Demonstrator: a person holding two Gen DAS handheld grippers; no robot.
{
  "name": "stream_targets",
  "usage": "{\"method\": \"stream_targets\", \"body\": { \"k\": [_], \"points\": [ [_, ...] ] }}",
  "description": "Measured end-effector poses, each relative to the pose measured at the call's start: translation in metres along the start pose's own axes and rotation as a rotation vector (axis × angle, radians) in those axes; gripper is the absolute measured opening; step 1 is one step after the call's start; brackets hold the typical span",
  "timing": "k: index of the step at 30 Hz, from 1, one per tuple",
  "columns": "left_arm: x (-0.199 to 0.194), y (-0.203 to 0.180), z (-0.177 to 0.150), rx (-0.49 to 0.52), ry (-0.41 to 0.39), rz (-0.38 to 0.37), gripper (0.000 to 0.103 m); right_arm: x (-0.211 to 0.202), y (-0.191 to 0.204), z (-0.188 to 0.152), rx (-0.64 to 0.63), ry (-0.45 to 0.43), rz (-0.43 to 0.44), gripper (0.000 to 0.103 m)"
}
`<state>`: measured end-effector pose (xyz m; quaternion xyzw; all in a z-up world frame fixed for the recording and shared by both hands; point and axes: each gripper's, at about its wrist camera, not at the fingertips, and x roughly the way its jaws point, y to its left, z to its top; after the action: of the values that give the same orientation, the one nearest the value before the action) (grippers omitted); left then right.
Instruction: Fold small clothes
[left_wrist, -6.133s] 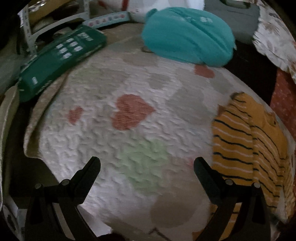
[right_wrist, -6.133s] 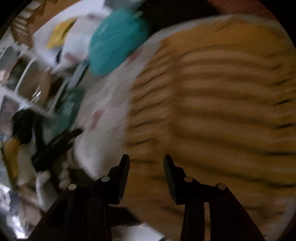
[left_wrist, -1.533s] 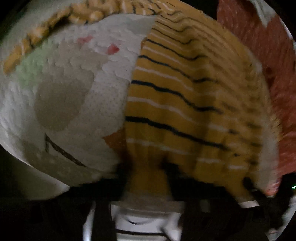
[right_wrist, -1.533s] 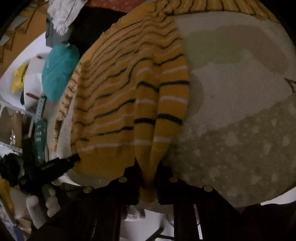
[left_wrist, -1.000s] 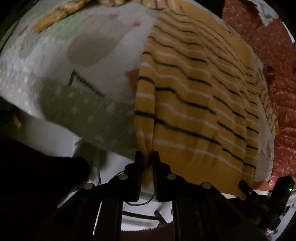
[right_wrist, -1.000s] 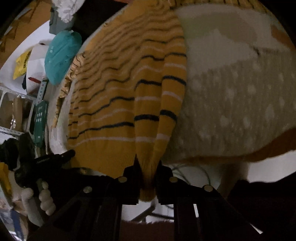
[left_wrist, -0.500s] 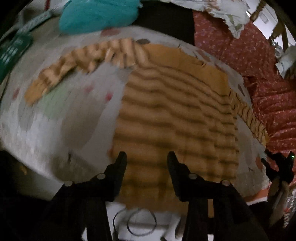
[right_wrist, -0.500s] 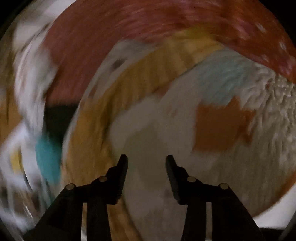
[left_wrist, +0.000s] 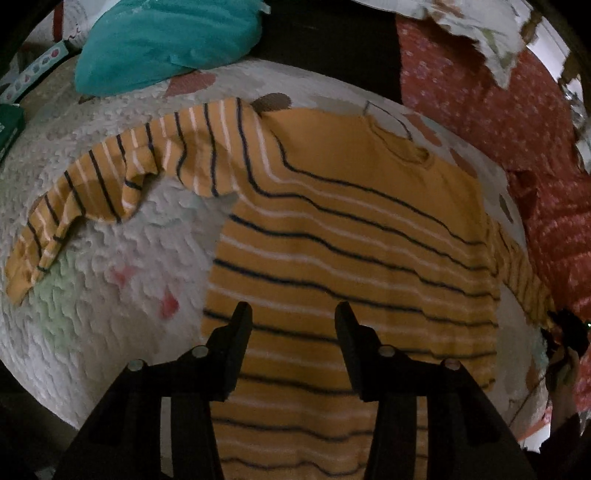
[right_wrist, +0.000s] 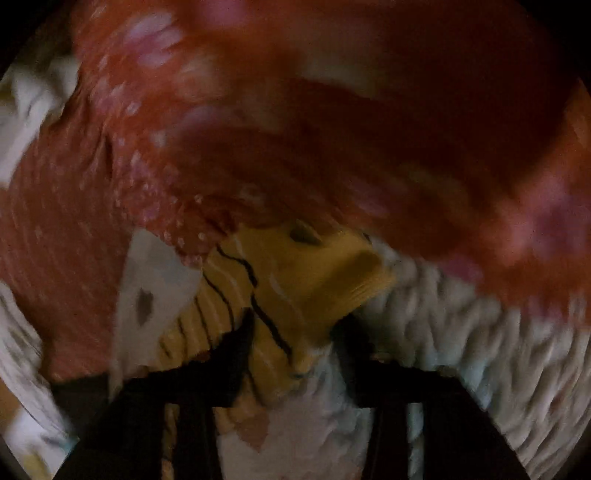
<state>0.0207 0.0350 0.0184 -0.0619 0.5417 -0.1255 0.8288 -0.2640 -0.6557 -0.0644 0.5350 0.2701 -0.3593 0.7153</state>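
Note:
A mustard-yellow sweater (left_wrist: 347, 236) with dark and white stripes lies flat, spread on the white quilt (left_wrist: 92, 288). Its left sleeve (left_wrist: 110, 177) stretches out to the left, partly crumpled. My left gripper (left_wrist: 293, 314) is open and empty above the sweater's lower body. In the blurred right wrist view my right gripper (right_wrist: 295, 328) is open, with the sweater's right sleeve and cuff (right_wrist: 314, 280) lying between and just beyond the fingers, at the quilt's edge.
A teal cushion (left_wrist: 166, 40) lies at the far end of the quilt. A red dotted cloth (left_wrist: 517, 147) borders the quilt on the right and fills the right wrist view (right_wrist: 258, 129). A green box (left_wrist: 9, 125) sits at the far left.
Both grippers have let go of the sweater's hem and opened. The left one has pulled back above the spread sweater. The right one has swung over to the right sleeve.

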Motion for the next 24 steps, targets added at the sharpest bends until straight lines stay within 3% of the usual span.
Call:
{"method": "stream_targets", "body": {
  "k": [2, 9, 12, 15, 18, 24],
  "points": [
    [0.001, 0.010, 0.006, -0.028, -0.013, -0.007, 0.045, -0.005, 0.004, 0.005, -0.040, 0.006, -0.005, 0.005],
    [-0.005, 0.057, 0.014, -0.145, -0.045, 0.002, 0.045, -0.078, 0.025, 0.036, -0.121, -0.142, -0.027, 0.005],
    [-0.011, 0.076, 0.018, -0.203, -0.054, -0.001, 0.045, -0.100, 0.059, 0.033, -0.220, -0.167, -0.025, 0.005],
    [-0.022, 0.094, 0.022, -0.254, -0.077, -0.014, 0.045, -0.107, 0.117, 0.001, -0.374, -0.145, 0.029, 0.005],
    [-0.035, 0.112, 0.025, -0.299, -0.106, -0.016, 0.046, -0.102, 0.187, -0.057, -0.537, -0.072, 0.122, 0.005],
    [-0.049, 0.153, 0.025, -0.403, -0.131, -0.022, 0.049, -0.067, 0.321, -0.230, -0.825, 0.191, 0.327, 0.005]
  ]
}}
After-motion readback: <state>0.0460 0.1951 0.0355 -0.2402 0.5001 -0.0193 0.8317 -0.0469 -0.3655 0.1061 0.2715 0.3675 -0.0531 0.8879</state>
